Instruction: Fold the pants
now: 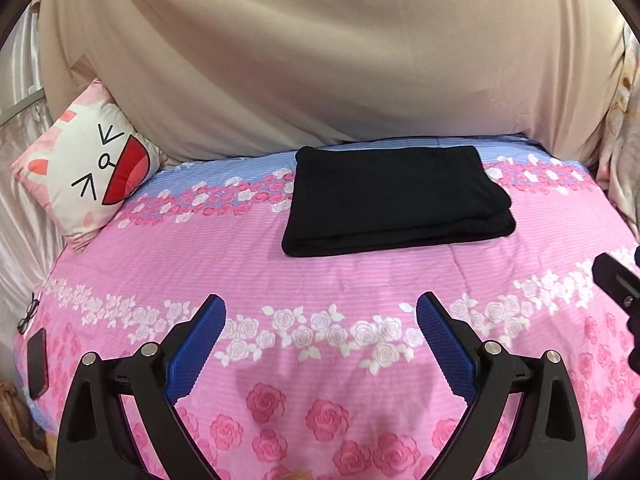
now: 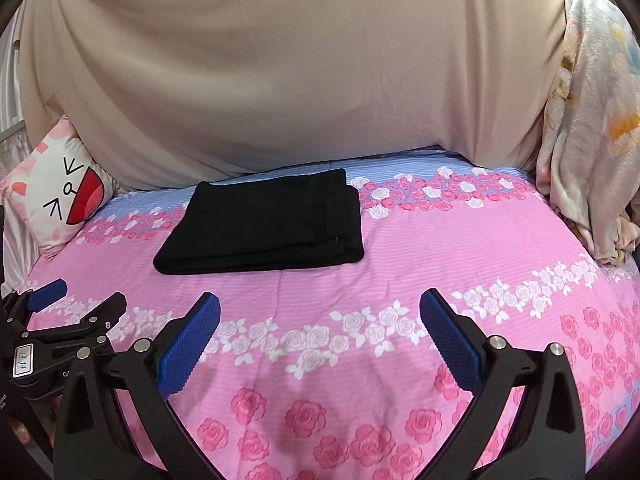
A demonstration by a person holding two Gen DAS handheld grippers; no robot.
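On the bed (image 1: 360, 280), far half: black pants (image 1: 396, 200) lying folded in a flat rectangle, layers stacked, near the beige drape (image 1: 320, 60) at the back.
Left gripper (image 1: 321, 312): spread wide, nothing between the blue pads (image 1: 200, 344), hanging above the pink rose bedspread well short of the pants.
Right gripper (image 2: 320, 312): likewise spread wide and empty, also well apart from the pants; seen at the right edge of the left view.
Task standing, as judged: folding looks complete, both grippers clear of the cloth.
Risk, top layer: right-hand edges of the stack sit slightly stepped, not flush; could slide or spring open if nudged, since soft fabric holds a crease poorly on a yielding mattress.
Risk, snagging: open pads dragged low across the bedspread could catch a wrinkle and tug the bedding, shifting the pants with it.
Risk, re-grip: pinching only the upper layer would peel the fold apart rather than move the whole stack.
Risk, side clutter: phone (image 1: 38, 362) and glasses (image 1: 29, 314) at the left edge of the bed, cat pillow (image 1: 90, 168) at the far left; a wide sweep of the left gripper could knock them.
Risk, collision: both grippers close side by side; could bump if drawn inward together.
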